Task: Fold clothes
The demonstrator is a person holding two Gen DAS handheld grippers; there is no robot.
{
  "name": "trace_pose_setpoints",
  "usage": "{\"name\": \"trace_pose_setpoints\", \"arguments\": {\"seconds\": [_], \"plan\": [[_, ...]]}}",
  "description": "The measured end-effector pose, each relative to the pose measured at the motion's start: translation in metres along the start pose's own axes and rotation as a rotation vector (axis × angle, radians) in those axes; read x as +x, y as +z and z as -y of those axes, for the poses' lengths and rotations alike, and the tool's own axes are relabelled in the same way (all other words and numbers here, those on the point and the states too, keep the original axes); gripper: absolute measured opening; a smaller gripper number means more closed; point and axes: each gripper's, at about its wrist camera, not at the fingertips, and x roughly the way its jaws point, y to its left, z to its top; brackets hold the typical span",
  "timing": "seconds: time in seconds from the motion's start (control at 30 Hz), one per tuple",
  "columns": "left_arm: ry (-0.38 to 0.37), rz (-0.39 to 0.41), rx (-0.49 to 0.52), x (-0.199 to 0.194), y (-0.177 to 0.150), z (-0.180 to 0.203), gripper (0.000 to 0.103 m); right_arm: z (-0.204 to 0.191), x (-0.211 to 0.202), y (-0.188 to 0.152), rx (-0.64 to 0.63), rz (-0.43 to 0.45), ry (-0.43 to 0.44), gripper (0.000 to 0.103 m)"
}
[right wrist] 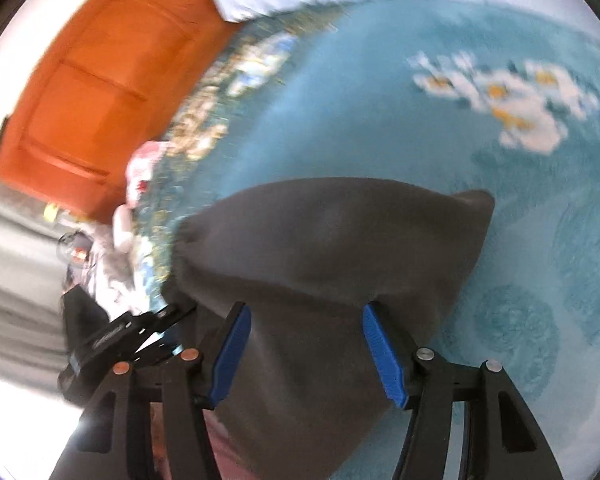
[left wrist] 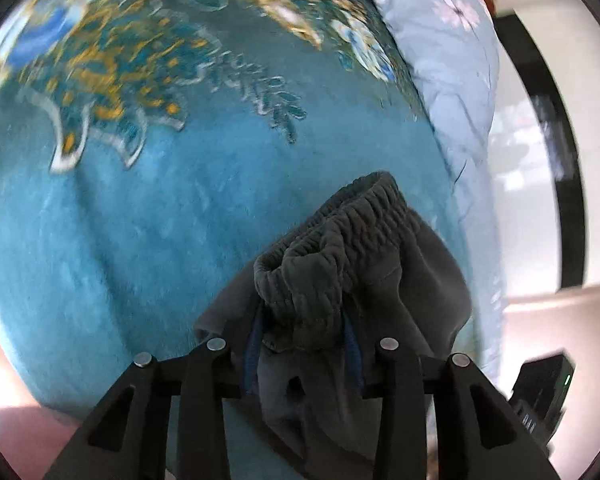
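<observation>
Teal blanket (left wrist: 148, 216) (pale pillow (left wrist: 452, 64) atop)

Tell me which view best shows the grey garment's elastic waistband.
The left wrist view: the gathered waistband bunches just above the left gripper. The right wrist view shows only smooth grey cloth between the right gripper fingers.

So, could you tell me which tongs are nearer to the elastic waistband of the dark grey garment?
Left. The left tongs grip the dark grey garment right at its elastic waistband; the right tongs hold plain fabric, no waistband visible.
</observation>
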Motion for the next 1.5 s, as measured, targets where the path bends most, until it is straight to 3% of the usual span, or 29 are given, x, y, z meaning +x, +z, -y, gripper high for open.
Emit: {"name": "trace_pose_setpoints", "arguments": {"seconds": [0.2,0.33,0.43,0.53,0.67,0.77,0.87,0.97,1.07,1.17,1.27,1.4,1.5], "plan": [[-0.02,-0.008,-0.007,-0.004,-0.002,-0.006,0.044,0.003,0.01,0.0,-0.028,-0.022,-0.036,0.063],[-0.121,0.0,-0.067,-0.02,-0.011,-0.015,0.044,-0.014,-0.021,-0.019,-0.05,0.021,-0.022,0.063],[-0.114,-0.011,-0.066,-0.022,-0.014,-0.016,0.044,-0.024,-0.037,-0.047,-0.092,0.024,0.028,0.063],[-0.095,-0.03,-0.063,-0.017,-0.014,-0.019,0.044,-0.021,-0.021,-0.066,-0.135,-0.038,-0.027,0.063],[-0.097,-0.04,-0.03,-0.024,-0.014,-0.016,0.044,-0.006,-0.011,-0.069,-0.048,-0.08,-0.013,0.063],[-0.091,-0.037,0.037,-0.035,-0.013,-0.008,0.048,0.011,-0.025,-0.062,0.018,-0.05,0.046,0.063],[-0.034,-0.002,0.128,-0.042,-0.004,0.006,0.049,0.038,-0.031,-0.059,0.12,-0.021,0.056,0.063],[0.016,0.038,0.222,-0.048,0.008,0.022,0.064,0.058,-0.029,-0.058,0.228,-0.023,0.107,0.064],[0.034,-0.02,0.268,-0.023,0.027,0.024,0.065,0.061,-0.024,-0.056,0.261,-0.021,0.168,0.065],[-0.014,-0.116,0.198,0.004,0.042,0.005,0.067,0.059,-0.018,-0.055,0.265,-0.031,0.189,0.071],[-0.108,-0.199,0.052,0.022,0.049,-0.025,0.084,0.064,-0.009,-0.055,0.288,-0.04,0.205,0.075],[-0.261,-0.246,-0.049,0.023,0.047,-0.045,0.084,0.077,-0.001,-0.058,0.367,-0.057,0.259,0.08],[-0.283,-0.267,-0.056,0.026,0.046,-0.048,0.085,0.075,0.0,-0.055,0.36,-0.049,0.259,0.08]]}}
